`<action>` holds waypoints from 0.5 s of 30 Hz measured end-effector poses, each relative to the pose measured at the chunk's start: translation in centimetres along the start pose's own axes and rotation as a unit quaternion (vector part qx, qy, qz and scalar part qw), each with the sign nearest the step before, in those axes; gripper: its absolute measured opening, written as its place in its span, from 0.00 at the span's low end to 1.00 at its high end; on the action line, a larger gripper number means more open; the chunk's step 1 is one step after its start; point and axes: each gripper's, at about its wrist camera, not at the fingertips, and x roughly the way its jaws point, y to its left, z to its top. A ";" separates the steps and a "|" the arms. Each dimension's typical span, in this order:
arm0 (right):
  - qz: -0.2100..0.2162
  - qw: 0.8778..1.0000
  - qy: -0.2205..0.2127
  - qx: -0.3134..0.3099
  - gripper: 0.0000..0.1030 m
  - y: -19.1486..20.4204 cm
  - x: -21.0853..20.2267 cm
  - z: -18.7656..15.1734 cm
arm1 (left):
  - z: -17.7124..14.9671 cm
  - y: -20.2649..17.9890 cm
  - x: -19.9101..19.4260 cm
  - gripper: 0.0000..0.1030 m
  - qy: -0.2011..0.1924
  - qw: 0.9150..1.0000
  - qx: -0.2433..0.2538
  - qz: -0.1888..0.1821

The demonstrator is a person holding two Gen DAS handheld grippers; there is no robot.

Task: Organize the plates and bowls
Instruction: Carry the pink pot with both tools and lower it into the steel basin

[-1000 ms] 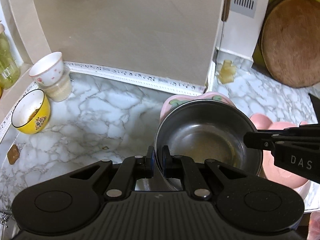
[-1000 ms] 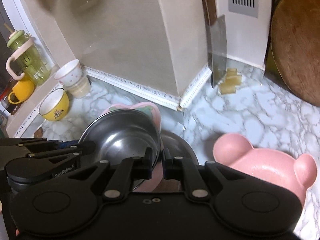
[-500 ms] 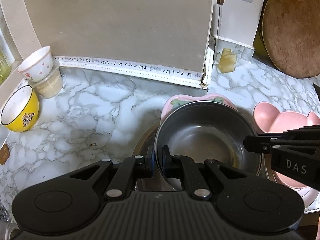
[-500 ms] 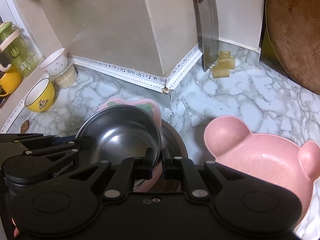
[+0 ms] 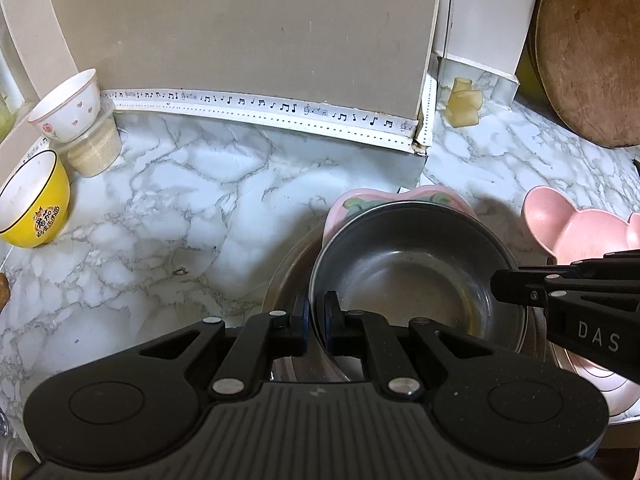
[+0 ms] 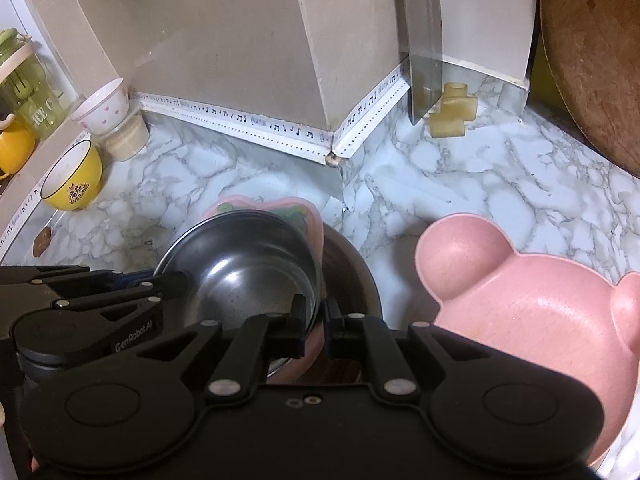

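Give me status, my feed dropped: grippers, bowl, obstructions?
Left gripper and right gripper both clamped on steel bowl rim. Pink plate underneath. Pink bear bowl close beside.

Both wrist views look steeply down, close; both share, seemingly, the steel bowl (image 5: 416,276).

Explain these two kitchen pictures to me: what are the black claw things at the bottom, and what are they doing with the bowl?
No robot here: a person holds a two-finger gripper in each hand, each carrying a wide-angle camera looking along its fingers. One picture comes from the left gripper, the other from the right gripper. Both are clamped shut on opposite rims of one steel bowl, with a pink flowered dish under it, above a larger steel bowl. On the marble counter sit a pink bear-shaped dish, a yellow bowl and a white cup.
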 end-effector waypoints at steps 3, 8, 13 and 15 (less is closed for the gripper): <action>-0.001 1.000 -0.001 -0.001 0.09 0.1 0.0 0.0 | 0.0 0.1 0.0 0.06 0.000 1.000 0.000 -0.001; 0.005 1.000 0.003 0.011 0.11 -0.2 0.0 0.2 | 0.0 0.4 0.1 0.06 0.005 1.000 -0.006 -0.010; 0.008 1.000 0.004 0.008 0.17 -0.2 -0.3 0.3 | 0.0 0.5 -0.4 0.07 0.003 1.000 -0.002 -0.024; 0.008 1.000 0.002 0.006 0.19 -0.1 -0.7 0.3 | 0.1 0.5 -0.8 0.07 0.001 1.000 0.003 -0.025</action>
